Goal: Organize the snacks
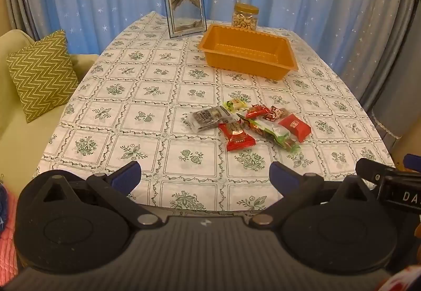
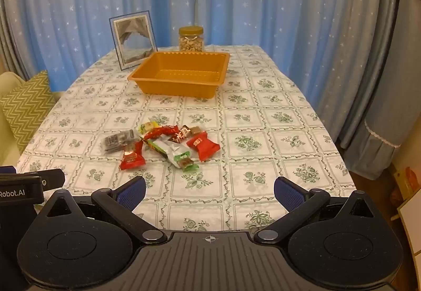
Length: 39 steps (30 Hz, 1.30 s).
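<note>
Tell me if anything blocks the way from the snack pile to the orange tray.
Nothing visible does. Only bare tablecloth lies between the snack pile and the orange tray. The picture frame and nut jar stand behind the tray, out of the path.

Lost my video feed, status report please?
Left gripper and right gripper open, empty. Snack pile on tablecloth, orange tray empty behind it. Path clear.

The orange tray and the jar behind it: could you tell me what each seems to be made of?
The orange tray looks like thin moulded plastic with a slight sheen; its scalloped rim and ribbed floor suggest this. The jar is clear, since the nuts inside show through; glass or plastic cannot be told. Its gold lid looks like plastic or metal.
</note>
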Tool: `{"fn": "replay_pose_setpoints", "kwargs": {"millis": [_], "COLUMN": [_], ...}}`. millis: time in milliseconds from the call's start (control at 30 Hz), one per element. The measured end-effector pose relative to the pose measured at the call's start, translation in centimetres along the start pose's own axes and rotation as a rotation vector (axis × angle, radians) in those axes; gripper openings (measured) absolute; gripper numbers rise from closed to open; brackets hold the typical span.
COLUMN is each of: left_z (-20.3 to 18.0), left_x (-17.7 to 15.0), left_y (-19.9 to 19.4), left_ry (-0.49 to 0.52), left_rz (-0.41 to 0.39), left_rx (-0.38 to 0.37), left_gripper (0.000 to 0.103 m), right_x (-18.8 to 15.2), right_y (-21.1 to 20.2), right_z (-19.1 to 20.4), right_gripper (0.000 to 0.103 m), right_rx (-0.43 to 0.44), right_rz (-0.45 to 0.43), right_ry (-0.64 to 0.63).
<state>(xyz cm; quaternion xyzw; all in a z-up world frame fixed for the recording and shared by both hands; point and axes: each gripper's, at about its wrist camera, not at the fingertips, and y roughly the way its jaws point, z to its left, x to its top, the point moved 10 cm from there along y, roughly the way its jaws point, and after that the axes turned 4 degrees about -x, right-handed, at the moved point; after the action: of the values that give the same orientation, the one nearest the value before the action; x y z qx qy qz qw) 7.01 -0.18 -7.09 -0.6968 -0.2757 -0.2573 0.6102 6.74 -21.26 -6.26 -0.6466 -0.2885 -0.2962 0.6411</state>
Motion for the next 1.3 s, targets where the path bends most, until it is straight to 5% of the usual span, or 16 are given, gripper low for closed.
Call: {"fn": "replay_pose_setpoints", "kwargs": {"millis": [1300], "left_z": [-0.8], "left_x": [0.5], "left_y": [-0.3], "left_ry": [0.026], "left_rz": [-0.016], "left_rx": [-0.007], "left_gripper": [0.103], "right_x": [0.0], "right_y": [0.1], "right_z": [-0.2], "right_gripper": [0.103], "right_rx": [0.004], "right_rz": [-0.006], "right_ry": [0.032]}}
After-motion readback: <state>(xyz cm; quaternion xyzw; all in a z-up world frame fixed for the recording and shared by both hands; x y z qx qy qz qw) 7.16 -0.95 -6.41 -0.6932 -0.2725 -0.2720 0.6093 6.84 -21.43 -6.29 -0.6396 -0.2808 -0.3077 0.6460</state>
